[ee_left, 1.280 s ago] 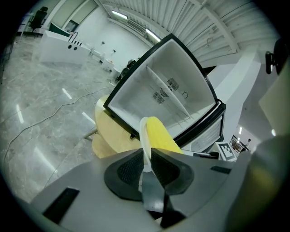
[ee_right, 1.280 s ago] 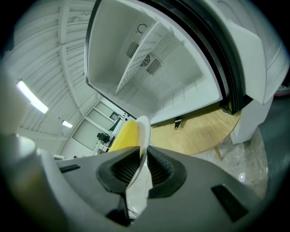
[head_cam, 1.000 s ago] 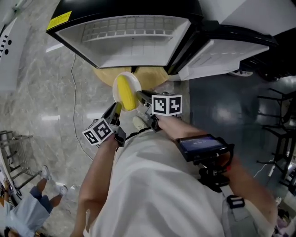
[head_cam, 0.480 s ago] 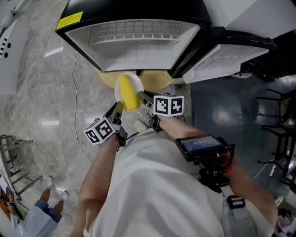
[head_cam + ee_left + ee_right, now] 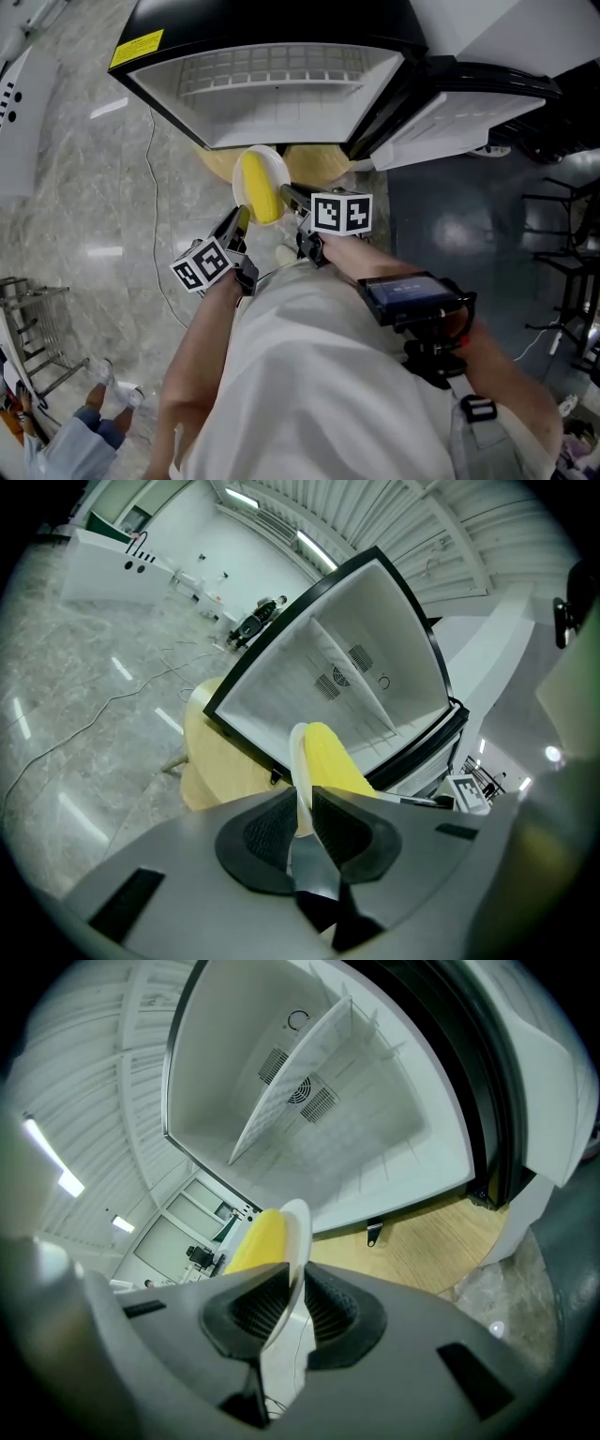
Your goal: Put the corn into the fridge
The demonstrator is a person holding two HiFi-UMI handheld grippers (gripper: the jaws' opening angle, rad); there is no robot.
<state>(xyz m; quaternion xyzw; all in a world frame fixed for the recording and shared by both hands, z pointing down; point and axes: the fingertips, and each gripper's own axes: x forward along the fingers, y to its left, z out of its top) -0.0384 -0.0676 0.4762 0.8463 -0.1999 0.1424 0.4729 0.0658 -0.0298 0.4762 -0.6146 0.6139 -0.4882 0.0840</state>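
corn: the cob (image 5: pixel 255 187) lies lengthwise on a white plate (image 5: pixel 273 165), held in the air just before the open fridge (image 5: pixel 272 89), not yet inside.
left tongs: left tongs (image 5: pixel 235 223) are pinched narrow on the plate's near-left rim.
right tongs: right tongs (image 5: pixel 290 198) are clamped the same way on the opposite rim.
step in hand: carrying the plate in. i'd hold both grips level so the cob can't roll, and steer clear of the shelf (image 5: pixel 298 1082).
head view only: both tongs together, the fridge door (image 5: pixel 459 117) swung right, the wooden tabletop (image 5: pixel 314 161) beneath.
gripper views only: the pads biting the rim, and the fridge's bare inside and back vents.
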